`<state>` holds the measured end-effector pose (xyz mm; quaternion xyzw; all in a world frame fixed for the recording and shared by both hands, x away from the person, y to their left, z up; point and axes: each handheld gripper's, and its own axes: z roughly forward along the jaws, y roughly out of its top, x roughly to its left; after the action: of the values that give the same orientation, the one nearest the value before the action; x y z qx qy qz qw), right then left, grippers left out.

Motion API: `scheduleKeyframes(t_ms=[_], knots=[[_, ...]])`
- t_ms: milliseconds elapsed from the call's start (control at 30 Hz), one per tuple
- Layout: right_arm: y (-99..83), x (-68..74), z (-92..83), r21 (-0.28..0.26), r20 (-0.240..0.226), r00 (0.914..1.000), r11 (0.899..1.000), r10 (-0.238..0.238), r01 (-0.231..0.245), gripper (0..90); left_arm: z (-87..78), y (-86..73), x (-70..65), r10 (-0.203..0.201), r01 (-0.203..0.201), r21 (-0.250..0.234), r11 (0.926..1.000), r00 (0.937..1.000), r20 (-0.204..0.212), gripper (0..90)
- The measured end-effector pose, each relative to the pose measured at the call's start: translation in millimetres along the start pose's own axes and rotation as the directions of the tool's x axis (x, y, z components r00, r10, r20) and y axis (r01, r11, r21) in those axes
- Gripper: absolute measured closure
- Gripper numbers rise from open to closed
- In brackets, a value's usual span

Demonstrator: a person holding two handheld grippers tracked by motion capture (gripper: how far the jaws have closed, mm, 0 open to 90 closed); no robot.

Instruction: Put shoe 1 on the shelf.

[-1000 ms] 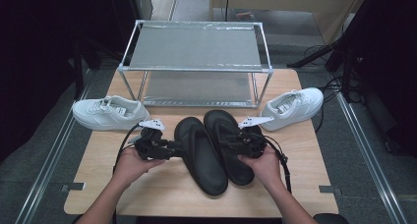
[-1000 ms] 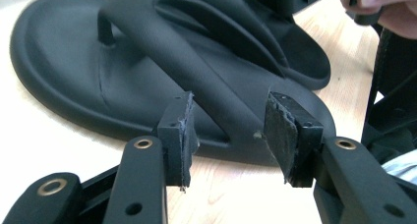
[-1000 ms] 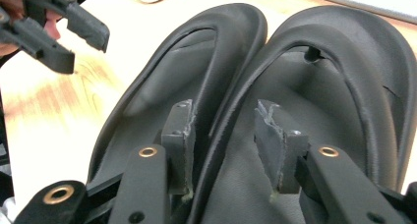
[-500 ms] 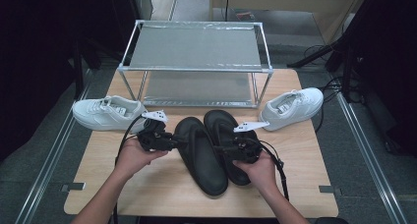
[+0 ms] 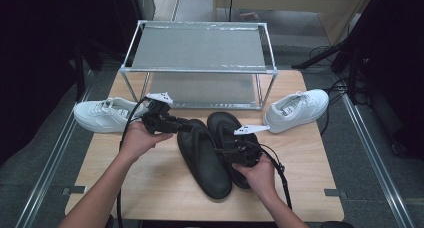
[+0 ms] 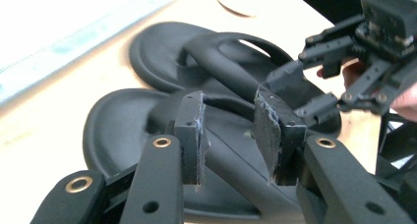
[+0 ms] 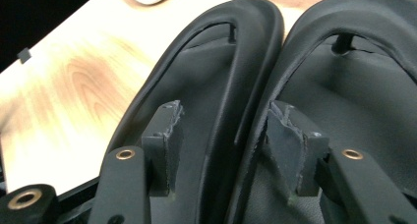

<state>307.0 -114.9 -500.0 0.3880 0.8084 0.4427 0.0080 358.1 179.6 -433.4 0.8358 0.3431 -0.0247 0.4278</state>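
Two black sandals point(image 5: 215, 153), side by side, table point(image 5: 150, 183) centre; no legible brand or writing. Left claw point(image 6: 228, 130) part-open astride left sandal's strap point(image 6: 231, 76). Right claw point(image 7: 221, 145), just been opening, straddles both sandals' adjoining edges.

Near edge of table point(image 5: 150, 198): bare wood on both sides of the forearms, a hand can pass here freely.
Middle: two black sandals point(image 5: 205, 158) lie side by side and touching, no gap between them.
Back: metal rack point(image 5: 200, 70) stands across the far half; its lower shelf is open to the front, posts at the corners narrow the way in.
Left side: white shoe point(image 5: 105, 115) lies beside the rack, near the left gripper point(image 5: 187, 126).
Right side: second white shoe point(image 5: 297, 108) lies just beside the rack post; bare wood in front of it.
Cables: trail from both grippers toward the near edge.
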Motion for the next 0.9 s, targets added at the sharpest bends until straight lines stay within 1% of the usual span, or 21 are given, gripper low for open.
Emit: scheduleKeyframes(t_ms=[33,100,133,167,200,267,300,333,367,400,467,500,533,567,600,633,667,733,767,833,900], knots=[[-0.1,-0.2,0.7,-0.001,0.011,0.9999,1.000,-0.001,0.001,49.2,-0.5,2.7,1.6,0.002,-0.002,-0.005,1.0000,1.0000,0.000,64.9],[-0.1,-0.5,3.8,-0.006,0.016,0.9998,1.000,0.011,-0.011,48.1,-1.0,8.7,5.0,0.004,-0.004,-0.001,1.0000,1.0000,-0.005,65.0],[-0.2,-0.6,5.2,-0.006,0.028,0.9996,1.000,0.005,-0.005,48.0,-1.4,11.6,6.6,0.004,-0.004,-0.005,1.0000,1.0000,-0.005,65.3],[-0.2,-0.6,5.2,-0.006,0.028,0.9996,1.000,0.005,-0.005,48.0,-1.4,11.6,6.6,0.004,-0.004,-0.005,1.0000,1.0000,-0.005,65.8],[-0.3,-0.3,7.1,-0.005,0.041,0.9992,1.000,0.004,-0.003,47.8,-2.4,15.6,9.1,-0.001,0.001,-0.010,1.0000,1.0000,0.008,65.8],[-0.5,-0.3,11.8,0.000,0.051,0.9986,1.000,0.015,-0.015,47.1,-3.9,22.1,12.1,-0.003,0.003,-0.020,0.9998,1.0000,0.008,66.5],[-0.6,-0.3,14.3,0.001,0.056,0.9983,1.000,0.017,-0.017,47.1,-4.7,25.3,13.8,-0.005,0.005,-0.026,0.9997,0.9998,0.020,67.8],[-1.0,0.5,18.8,0.011,0.074,0.9972,1.000,0.003,-0.004,47.7,-6.0,30.6,16.1,-0.014,0.015,-0.040,0.9991,0.9996,0.024,70.5],[-1.0,0.5,18.8,0.011,0.074,0.9972,1.000,0.003,-0.004,47.7,-6.0,30.6,16.1,-0.014,0.015,-0.040,0.9991,0.9996,0.024,71.7],[-0.7,0.8,21.8,0.016,0.083,0.9965,1.000,-0.001,-0.001,47.9,-7.1,36.7,17.8,-0.005,0.005,-0.033,0.9994,0.9998,0.017,73.3],[-0.5,0.8,24.4,0.022,0.086,0.9963,1.000,0.006,-0.008,48.4,-8.8,42.7,19.5,0.010,-0.010,-0.025,0.9996,0.9999,0.006,75.3],[-0.5,0.8,24.4,0.022,0.086,0.9963,1.000,0.006,-0.008,48.4,-8.8,42.7,19.5,0.010,-0.010,-0.025,0.9996,0.9999,0.006,77.0],[-0.7,1.3,28.0,0.031,0.092,0.9957,0.999,0.003,-0.006,49.0,-10.9,48.9,20.4,0.031,-0.031,-0.026,0.9992,0.9995,-0.001,78.9],[-0.9,1.6,29.1,0.035,0.094,0.9956,0.999,0.002,-0.005,49.1,-12.1,52.4,20.2,0.043,-0.043,-0.021,0.9988,0.9990,-0.016,79.7],[-1.0,1.9,30.7,0.036,0.100,0.9950,0.999,0.001,-0.004,49.3,-13.0,55.2,20.1,0.049,-0.049,-0.020,0.9986,0.9986,-0.020,81.1],[-1.1,2.1,31.4,0.031,0.104,0.9946,1.000,-0.001,-0.002,50.1,-14.9,59.8,19.7,0.068,-0.069,-0.024,0.9973,0.9970,-0.037,81.7],[-0.6,2.5,32.0,0.029,0.111,0.9939,1.000,-0.003,-0.001,51.4,-16.2,62.7,19.9,0.079,-0.081,-0.027,0.9964,0.9958,-0.047,82.9],[0.2,2.6,33.1,0.026,0.117,0.9931,1.000,0.002,-0.005,53.2,-20.3,71.6,23.6,0.082,-0.084,-0.041,0.9956,0.9958,-0.041,83.9],[0.4,2.9,33.4,0.025,0.127,0.9919,1.000,0.000,-0.004,54.9,-21.3,74.7,24.7,0.083,-0.085,-0.042,0.9955,0.9954,-0.046,84.4],[0.2,3.1,33.6,0.024,0.132,0.9912,1.000,0.001,-0.005,55.9,-24.3,84.2,27.1,0.099,-0.101,-0.034,0.9943,0.9930,-0.064,84.8],[0.3,3.3,33.4,0.023,0.133,0.9911,1.000,0.004,-0.008,57.3,-26.6,93.0,29.0,0.105,-0.108,-0.034,0.9936,0.9912,-0.081,84.9]])
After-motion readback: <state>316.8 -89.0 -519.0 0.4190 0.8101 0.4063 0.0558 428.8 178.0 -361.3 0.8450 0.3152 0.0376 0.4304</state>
